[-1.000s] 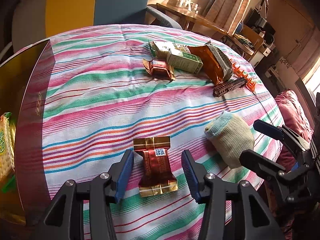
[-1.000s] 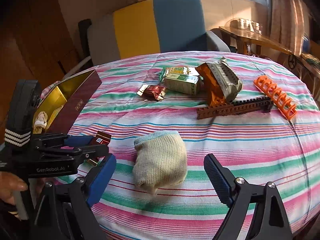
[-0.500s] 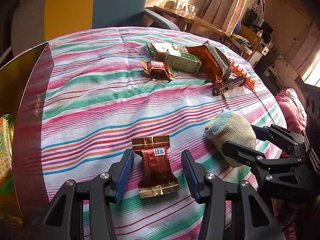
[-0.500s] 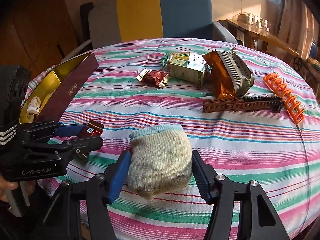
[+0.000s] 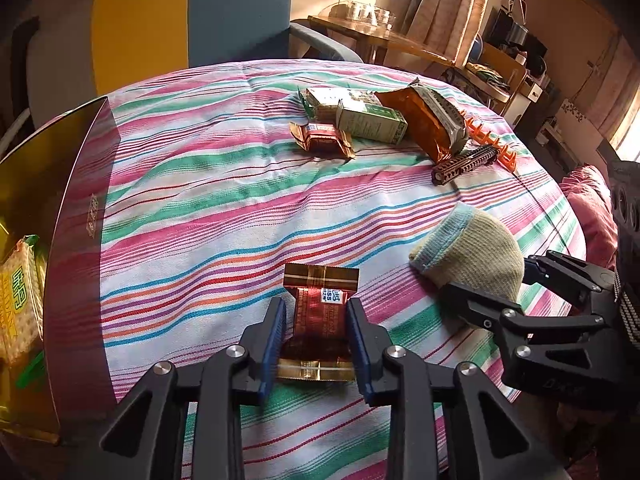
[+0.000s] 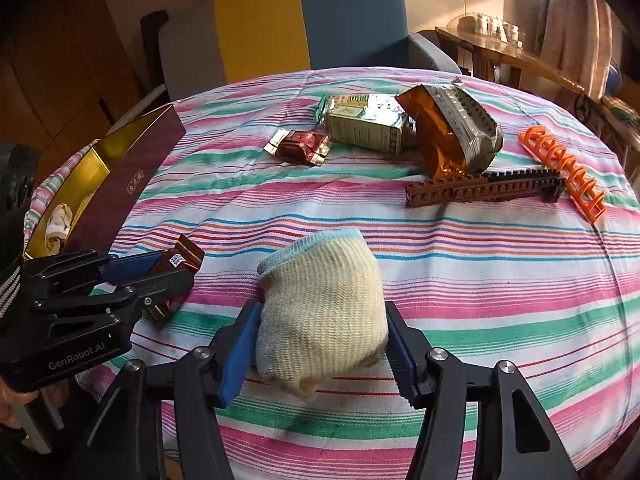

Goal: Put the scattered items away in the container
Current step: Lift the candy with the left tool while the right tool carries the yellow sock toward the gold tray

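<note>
On the striped worktop [image 5: 224,184], our left tool [image 5: 316,334] pinches a red-gold candy wrapper [image 5: 320,312]; our right tool [image 6: 320,344] squeezes a cream sock [image 6: 324,312], ready for lifting.

The black body of the left gripper [image 6: 160,280] carries the white lettering "GenRobot.AI" in the right wrist view. Between that gripper's jaws, the red-and-gold candy wrapper [image 5: 320,312] has a small white label with blue print; only "iss" can be made out. Left of the jaws, inside the maroon box [image 5: 86,216], a cracker packet [image 5: 20,292] bears large green characters, not legible. The box wall has a small gold emblem, unreadable. Far ahead of the right gripper's jaws, the green carton [image 6: 366,126] shows tiny print, too small to read.
</note>
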Demonstrator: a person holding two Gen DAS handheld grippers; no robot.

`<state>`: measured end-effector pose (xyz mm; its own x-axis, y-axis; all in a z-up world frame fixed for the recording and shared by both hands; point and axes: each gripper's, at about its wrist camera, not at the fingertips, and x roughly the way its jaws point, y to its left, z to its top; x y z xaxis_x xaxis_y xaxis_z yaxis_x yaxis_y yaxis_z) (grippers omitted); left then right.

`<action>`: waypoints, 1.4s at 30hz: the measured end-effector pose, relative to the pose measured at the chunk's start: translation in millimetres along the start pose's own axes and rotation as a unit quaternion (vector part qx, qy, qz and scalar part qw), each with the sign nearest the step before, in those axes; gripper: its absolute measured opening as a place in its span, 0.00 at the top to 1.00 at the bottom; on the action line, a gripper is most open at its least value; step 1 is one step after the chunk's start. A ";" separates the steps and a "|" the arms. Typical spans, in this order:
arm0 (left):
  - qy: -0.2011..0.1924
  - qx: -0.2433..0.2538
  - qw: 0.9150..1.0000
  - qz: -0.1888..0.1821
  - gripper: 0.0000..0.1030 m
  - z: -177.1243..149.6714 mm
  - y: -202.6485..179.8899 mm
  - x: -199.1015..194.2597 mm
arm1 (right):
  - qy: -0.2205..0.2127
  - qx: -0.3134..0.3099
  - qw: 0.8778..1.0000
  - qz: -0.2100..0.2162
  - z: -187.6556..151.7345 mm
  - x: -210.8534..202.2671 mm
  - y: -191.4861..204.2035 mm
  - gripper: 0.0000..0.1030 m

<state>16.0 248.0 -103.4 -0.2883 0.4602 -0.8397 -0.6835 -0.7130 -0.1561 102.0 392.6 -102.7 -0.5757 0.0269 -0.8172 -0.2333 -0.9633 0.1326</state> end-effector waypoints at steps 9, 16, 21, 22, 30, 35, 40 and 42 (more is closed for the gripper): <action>-0.025 0.001 0.999 -0.023 0.73 -0.9 3.0 -20.9 | -0.034 0.032 0.999 -0.005 0.1 -17.7 6.3 0.52; -0.028 -0.007 0.999 -0.029 0.73 1.0 11.5 -28.8 | -0.043 0.042 0.998 0.014 6.8 -27.1 13.4 0.51; -0.017 -0.021 0.999 -0.042 0.61 -5.4 16.4 -23.8 | -0.036 0.050 0.998 0.002 5.7 -20.4 15.4 0.51; -0.020 -0.021 0.999 -0.043 0.55 -4.6 15.9 -24.2 | -0.036 0.050 0.998 0.001 4.2 -20.1 14.7 0.51; 0.002 0.024 0.999 -0.024 0.67 -0.1 -4.9 -3.8 | -0.030 0.064 0.997 0.004 -5.3 -13.3 5.6 0.51; 0.001 0.019 1.000 -0.020 0.74 -2.0 -1.6 -6.0 | -0.027 0.078 0.997 0.008 -9.3 -8.6 -3.0 0.50; -0.003 0.010 1.000 -0.020 0.74 -4.0 3.4 -11.6 | -0.034 0.077 0.996 0.008 -9.2 -9.3 -3.8 0.50; -0.005 0.006 1.000 -0.020 0.74 -4.7 5.3 -13.8 | -0.036 0.077 0.996 0.012 -7.9 -10.3 -2.5 0.50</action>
<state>19.5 235.3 -95.1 -0.2676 0.4933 -0.8277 -0.7029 -0.6875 -0.1825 114.7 392.7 -99.0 -0.6360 0.0298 -0.7711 -0.3330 -0.9120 0.2394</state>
